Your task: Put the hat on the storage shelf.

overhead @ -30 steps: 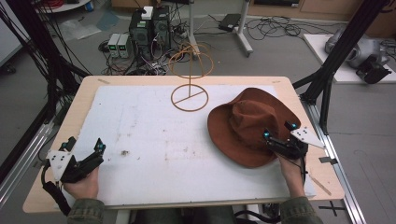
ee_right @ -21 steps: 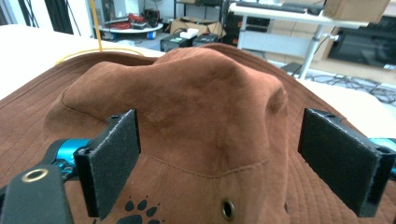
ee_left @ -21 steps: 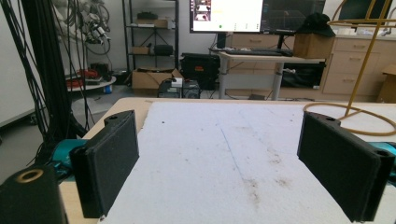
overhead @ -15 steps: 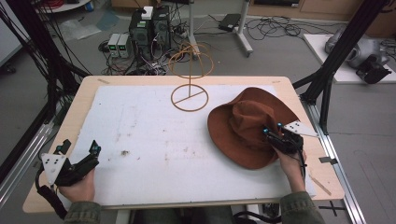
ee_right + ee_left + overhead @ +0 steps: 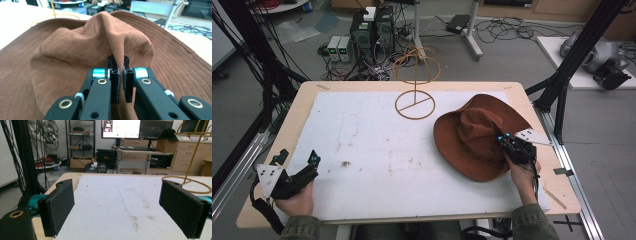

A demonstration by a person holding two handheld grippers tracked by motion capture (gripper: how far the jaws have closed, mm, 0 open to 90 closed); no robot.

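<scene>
A brown wide-brimmed hat (image 5: 474, 135) lies on the right side of the white mat (image 5: 377, 150). My right gripper (image 5: 508, 141) is shut on a fold of the hat's crown (image 5: 100, 42); in the right gripper view the jaws pinch the cloth between them, at the right gripper (image 5: 120, 75). A yellow wire hat stand (image 5: 414, 92) rises at the back middle of the table, and part of the stand (image 5: 190, 167) shows in the left gripper view. My left gripper (image 5: 298, 159) is open over the mat's near left corner, nothing between its pads (image 5: 58, 205).
The wooden table (image 5: 272, 150) ends just left of my left gripper. Black frame posts (image 5: 577, 55) stand at both sides. Computers and cables (image 5: 367, 30) sit on the floor behind the table. A white label (image 5: 532, 136) lies by the hat's right brim.
My right gripper has closed on the hat's crown and drawn slightly toward the near edge. My left gripper has drifted back and left toward the table's corner, still open.
</scene>
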